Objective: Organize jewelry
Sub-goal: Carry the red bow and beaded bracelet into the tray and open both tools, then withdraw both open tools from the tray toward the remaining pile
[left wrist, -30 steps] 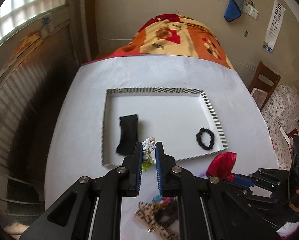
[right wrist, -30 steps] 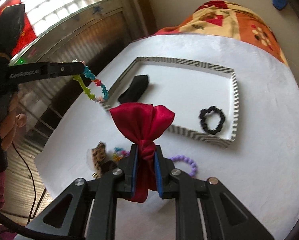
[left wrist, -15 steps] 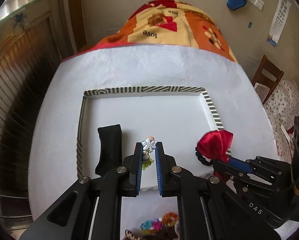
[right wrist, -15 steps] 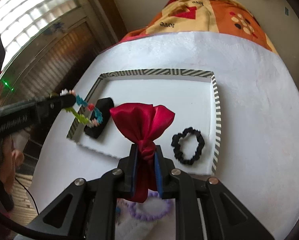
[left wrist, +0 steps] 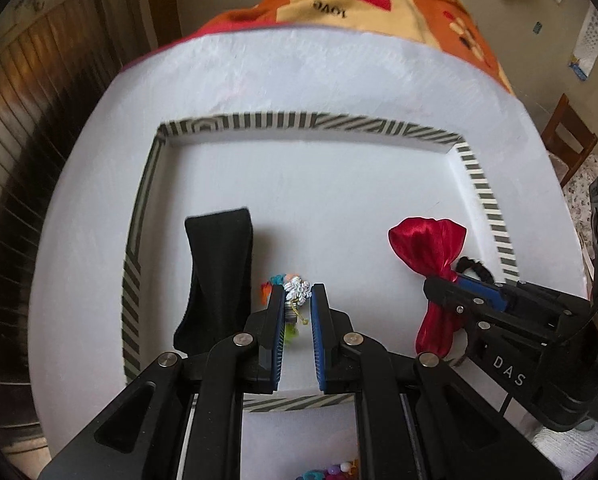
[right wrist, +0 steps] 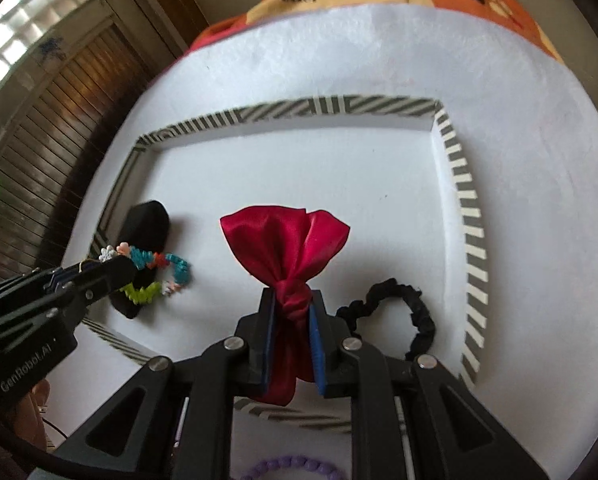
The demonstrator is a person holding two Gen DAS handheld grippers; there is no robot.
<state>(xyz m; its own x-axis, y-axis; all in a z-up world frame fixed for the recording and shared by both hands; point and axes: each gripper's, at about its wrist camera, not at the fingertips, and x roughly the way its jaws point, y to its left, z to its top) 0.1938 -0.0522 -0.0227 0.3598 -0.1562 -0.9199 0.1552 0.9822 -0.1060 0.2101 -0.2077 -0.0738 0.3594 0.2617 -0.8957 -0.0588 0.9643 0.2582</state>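
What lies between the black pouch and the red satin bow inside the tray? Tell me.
In the right wrist view, the colourful beaded bracelet held by the left claw lies beside the black pouch; bare tray floor continues to the red satin bow.

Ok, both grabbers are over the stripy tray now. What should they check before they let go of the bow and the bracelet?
1. Red satin bow gripped at its knot by the right gripper: ok.
2. Colourful beaded bracelet held by the left gripper: ok.
3. Both items over the white tray with the striped rim: ok.
4. Bare tray floor under the bracelet: not ok, it hangs partly over the black folded headband.
5. Bow clear of the black fabric scrunchie: cannot tell, they look very close.
6. The two grippers apart from each other: ok.
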